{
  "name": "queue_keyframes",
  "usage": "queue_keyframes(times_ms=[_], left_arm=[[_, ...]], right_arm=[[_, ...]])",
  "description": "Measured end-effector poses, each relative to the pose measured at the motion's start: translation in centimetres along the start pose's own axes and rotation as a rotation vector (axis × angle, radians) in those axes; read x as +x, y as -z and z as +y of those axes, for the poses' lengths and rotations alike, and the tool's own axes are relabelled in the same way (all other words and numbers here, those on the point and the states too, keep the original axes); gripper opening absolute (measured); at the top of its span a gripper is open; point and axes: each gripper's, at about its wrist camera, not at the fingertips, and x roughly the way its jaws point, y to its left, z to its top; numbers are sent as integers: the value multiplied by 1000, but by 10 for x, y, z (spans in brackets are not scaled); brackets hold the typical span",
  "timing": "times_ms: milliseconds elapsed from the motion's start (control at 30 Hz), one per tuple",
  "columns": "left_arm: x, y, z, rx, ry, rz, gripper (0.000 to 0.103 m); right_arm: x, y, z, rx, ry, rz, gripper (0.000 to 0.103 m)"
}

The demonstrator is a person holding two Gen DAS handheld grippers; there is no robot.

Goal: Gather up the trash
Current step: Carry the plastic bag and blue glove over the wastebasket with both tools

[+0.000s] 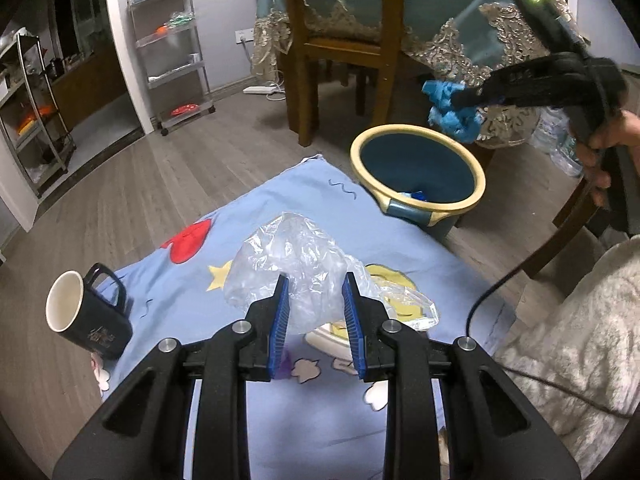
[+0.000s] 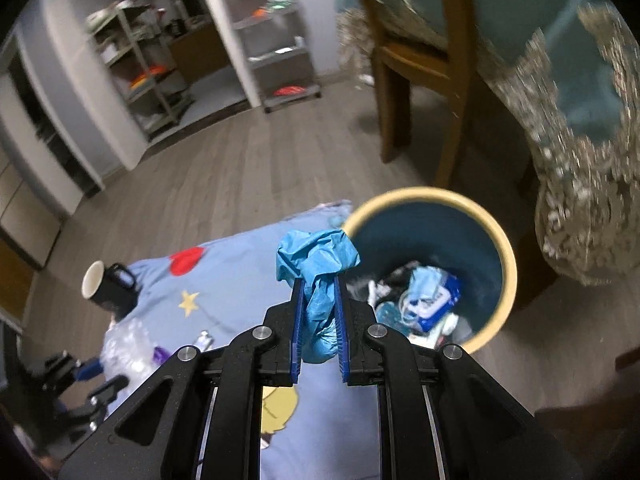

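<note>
A clear crumpled plastic bag [image 1: 296, 256] lies on the blue patterned cloth [image 1: 248, 224]. My left gripper [image 1: 315, 280] is open, its fingers on either side of the bag's near part. My right gripper [image 2: 318, 280] is shut on a crumpled blue glove [image 2: 316, 260] and holds it in the air just left of the rim of the blue bin [image 2: 506, 264], which holds several pieces of trash. In the left wrist view the right gripper [image 1: 456, 98] holds the glove [image 1: 450, 108] above the bin [image 1: 416, 136]. The plastic bag also shows in the right wrist view [image 2: 128, 344].
A black mug [image 1: 86, 312] lies on its side at the cloth's left edge, also in the right wrist view [image 2: 110, 286]. A wooden chair [image 1: 340, 40] and a table with a lace-trimmed cloth [image 1: 460, 44] stand behind the bin. Shelf racks [image 1: 172, 48] stand at the far left.
</note>
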Motion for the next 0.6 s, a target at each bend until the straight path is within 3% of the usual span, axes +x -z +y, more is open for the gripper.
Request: queue_keyframes(times_ms=[300,600], left_arm=[[34,-17,-27,35,33,34,26],[69,-41,-41,54,76,54,26]], right_arm=[[45,-2,-17,32,4,93,15],[69,-9,-35,45,43,111,15]])
